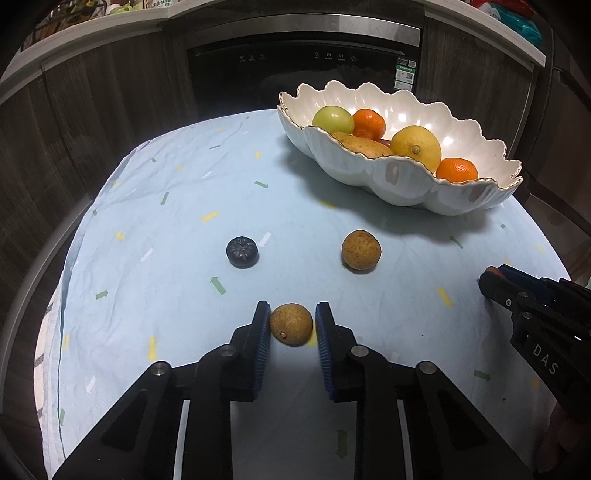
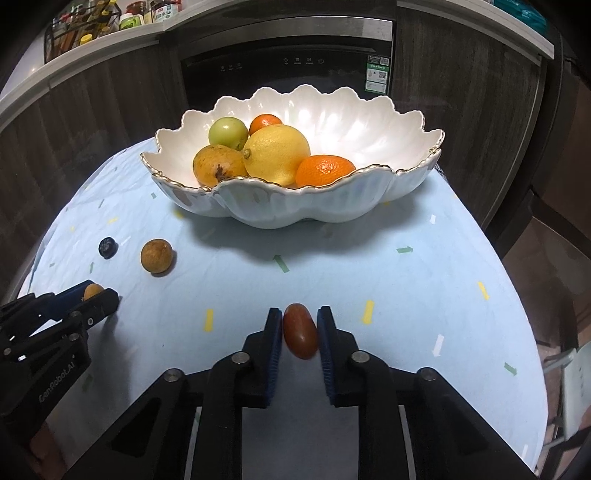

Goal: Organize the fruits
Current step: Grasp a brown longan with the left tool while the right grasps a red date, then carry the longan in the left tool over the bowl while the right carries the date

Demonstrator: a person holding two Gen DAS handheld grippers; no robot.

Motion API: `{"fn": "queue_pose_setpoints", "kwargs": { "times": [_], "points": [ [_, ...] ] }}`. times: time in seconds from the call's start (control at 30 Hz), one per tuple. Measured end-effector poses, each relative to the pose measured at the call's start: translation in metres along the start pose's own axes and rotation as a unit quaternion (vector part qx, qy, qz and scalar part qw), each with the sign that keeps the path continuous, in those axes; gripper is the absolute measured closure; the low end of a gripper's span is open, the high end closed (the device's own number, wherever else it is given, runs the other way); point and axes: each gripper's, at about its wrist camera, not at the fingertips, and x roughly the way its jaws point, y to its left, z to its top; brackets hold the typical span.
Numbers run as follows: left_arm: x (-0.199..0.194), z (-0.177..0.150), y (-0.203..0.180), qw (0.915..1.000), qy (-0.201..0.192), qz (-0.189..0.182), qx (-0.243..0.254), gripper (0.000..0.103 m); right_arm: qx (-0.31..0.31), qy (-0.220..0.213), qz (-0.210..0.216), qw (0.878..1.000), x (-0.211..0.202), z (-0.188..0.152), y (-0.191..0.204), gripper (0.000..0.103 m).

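Observation:
On the pale blue cloth, my left gripper [image 1: 291,314] is shut on a small brown round fruit [image 1: 291,324], its blue pads against both sides. My right gripper [image 2: 300,311] is shut on a red-brown oval fruit [image 2: 300,331] that rests on the cloth. A second brown round fruit [image 1: 361,250] and a dark blueberry [image 1: 242,252] lie loose further out. Behind them stands a white scalloped bowl [image 2: 295,206] with a lemon [image 2: 277,153], two mandarins, a green fruit and a yellow-brown fruit. In the right wrist view the left gripper [image 2: 96,291] shows at the left, the brown fruit between its fingers.
The cloth [image 1: 177,206] covers a round table whose edge curves away left and right. Dark wood cabinets and a black built-in appliance [image 2: 295,74] stand behind the table. A shelf with bottles and jars [image 2: 110,22] sits at the upper left.

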Motion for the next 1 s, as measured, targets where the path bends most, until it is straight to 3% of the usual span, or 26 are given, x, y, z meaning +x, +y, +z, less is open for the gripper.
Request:
{"fn": "queue_pose_setpoints", "kwargs": {
  "times": [0.43, 1.0],
  "points": [
    [-0.008, 0.002, -0.002, 0.9999, -0.008, -0.009, 0.007, 0.080, 0.003, -0.002, 0.007, 1.000, -0.004, 0.004, 0.001, 0.084],
    [-0.042, 0.026, -0.012, 0.9987, -0.046, -0.012, 0.017, 0.080, 0.004, -0.047, 0.002, 0.999, -0.045, 0.023, -0.004, 0.084]
  ]
}}
